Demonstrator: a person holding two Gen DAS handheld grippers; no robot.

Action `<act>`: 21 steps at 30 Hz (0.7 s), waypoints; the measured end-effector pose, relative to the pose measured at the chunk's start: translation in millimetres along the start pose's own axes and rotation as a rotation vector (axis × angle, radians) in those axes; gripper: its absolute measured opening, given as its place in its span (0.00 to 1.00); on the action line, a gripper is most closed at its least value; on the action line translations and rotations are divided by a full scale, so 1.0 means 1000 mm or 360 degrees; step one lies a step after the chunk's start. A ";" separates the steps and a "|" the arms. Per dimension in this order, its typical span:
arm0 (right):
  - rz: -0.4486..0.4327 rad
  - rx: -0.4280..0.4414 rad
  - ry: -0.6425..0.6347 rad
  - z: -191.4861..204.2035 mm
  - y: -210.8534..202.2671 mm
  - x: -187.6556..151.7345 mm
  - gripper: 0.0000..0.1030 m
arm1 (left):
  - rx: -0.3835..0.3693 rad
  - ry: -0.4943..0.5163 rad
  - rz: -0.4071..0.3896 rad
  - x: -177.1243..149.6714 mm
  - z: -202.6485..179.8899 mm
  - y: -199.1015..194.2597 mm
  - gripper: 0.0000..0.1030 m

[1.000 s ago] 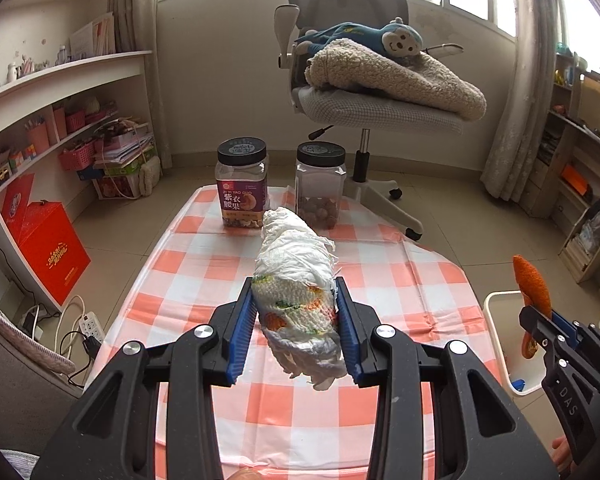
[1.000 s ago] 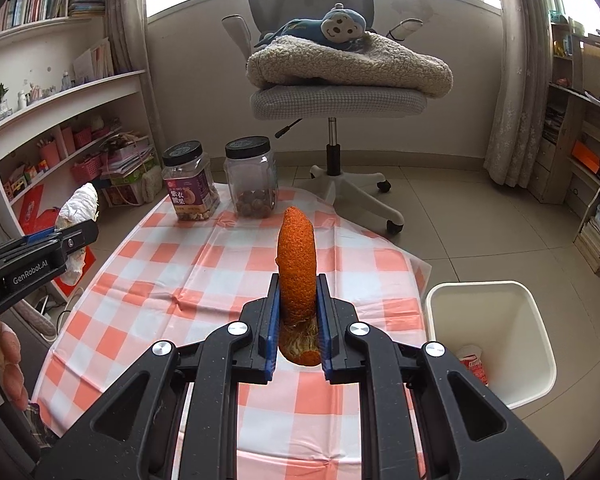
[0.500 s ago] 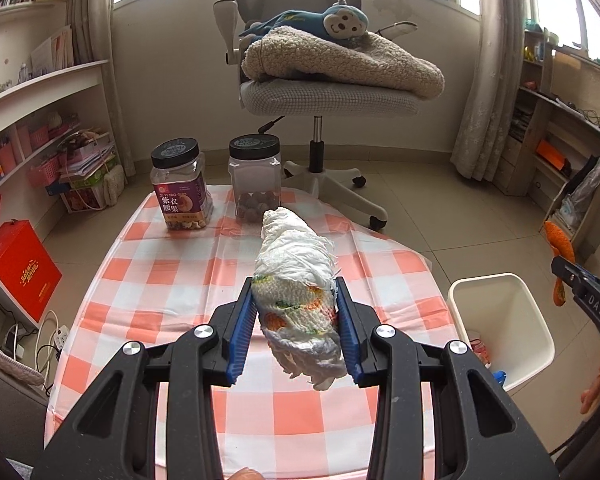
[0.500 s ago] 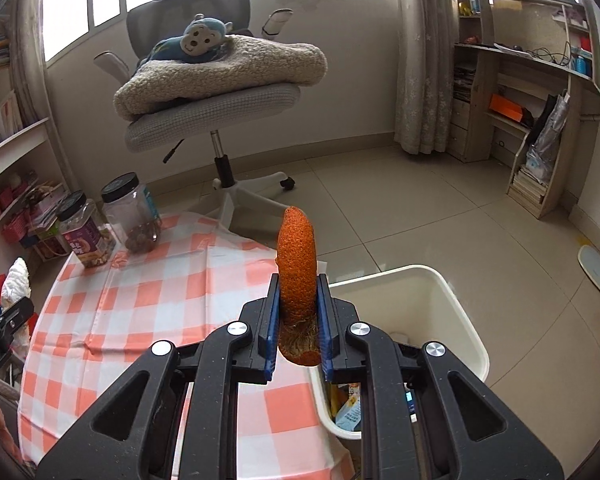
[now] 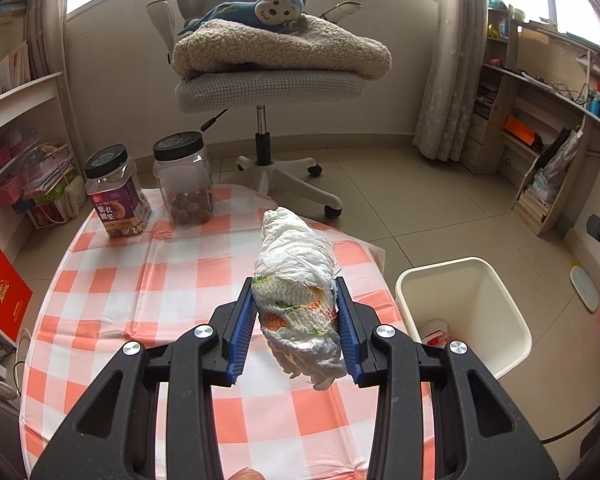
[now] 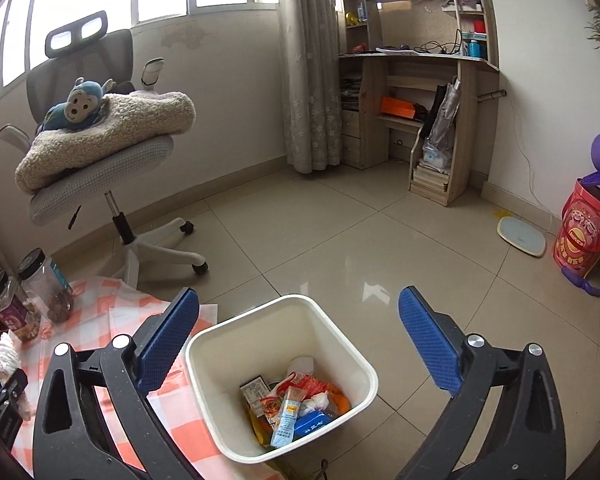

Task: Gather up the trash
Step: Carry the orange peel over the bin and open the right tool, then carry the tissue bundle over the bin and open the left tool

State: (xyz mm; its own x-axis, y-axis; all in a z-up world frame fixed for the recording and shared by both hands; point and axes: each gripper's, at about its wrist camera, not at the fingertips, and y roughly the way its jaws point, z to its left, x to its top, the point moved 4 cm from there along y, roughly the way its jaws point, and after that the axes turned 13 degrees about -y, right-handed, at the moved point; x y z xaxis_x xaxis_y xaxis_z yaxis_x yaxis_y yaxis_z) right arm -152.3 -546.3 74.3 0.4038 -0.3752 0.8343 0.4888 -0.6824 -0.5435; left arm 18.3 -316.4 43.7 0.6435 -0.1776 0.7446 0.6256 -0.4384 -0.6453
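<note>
My left gripper [image 5: 296, 320] is shut on a crumpled white paper towel wad [image 5: 296, 280] with coloured stains, held above the orange-checked tablecloth [image 5: 140, 280]. The white trash bin [image 5: 464, 312] stands on the floor to its right. In the right wrist view my right gripper [image 6: 300, 344] is wide open and empty, directly above the bin [image 6: 280, 380], which holds several wrappers and an orange peel [image 6: 340, 400]. The wad in the left gripper shows at the left edge of the right wrist view [image 6: 6, 354].
Two black-lidded jars [image 5: 116, 192] [image 5: 184, 180] stand at the table's far edge. An office chair [image 5: 268, 76] with a blanket and toy monkey stands behind. Shelves line both walls. A scale [image 6: 522, 236] and a red tub [image 6: 584, 236] are on the floor at right.
My right gripper swung over the bin and opened; the orange peel it held now lies in the bin. The left gripper turned right, still holding the wad.
</note>
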 end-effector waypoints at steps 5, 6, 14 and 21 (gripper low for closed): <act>-0.0027 0.0000 0.0185 -0.034 -0.007 0.004 0.93 | -0.0096 0.0084 0.0033 -0.004 -0.050 0.007 0.37; -0.0034 -0.0001 0.0208 -0.040 -0.009 0.005 0.93 | -0.0120 0.0103 0.0040 -0.003 -0.062 0.008 0.37; -0.0130 -0.0096 0.0250 -0.075 -0.028 0.006 0.93 | -0.0285 0.0218 0.0080 0.006 -0.150 0.013 0.39; -0.0103 -0.0100 0.0263 -0.098 -0.033 0.001 0.93 | -0.0347 0.0250 0.0164 0.003 -0.186 0.031 0.70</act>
State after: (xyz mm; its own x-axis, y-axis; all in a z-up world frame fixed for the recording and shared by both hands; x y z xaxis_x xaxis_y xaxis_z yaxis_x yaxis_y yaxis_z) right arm -243.4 -585.6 102.5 0.2382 -0.4238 0.8739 0.4582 -0.7443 -0.4859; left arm -42.5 -494.1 57.3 0.6117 -0.3581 0.7054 0.4401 -0.5870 -0.6796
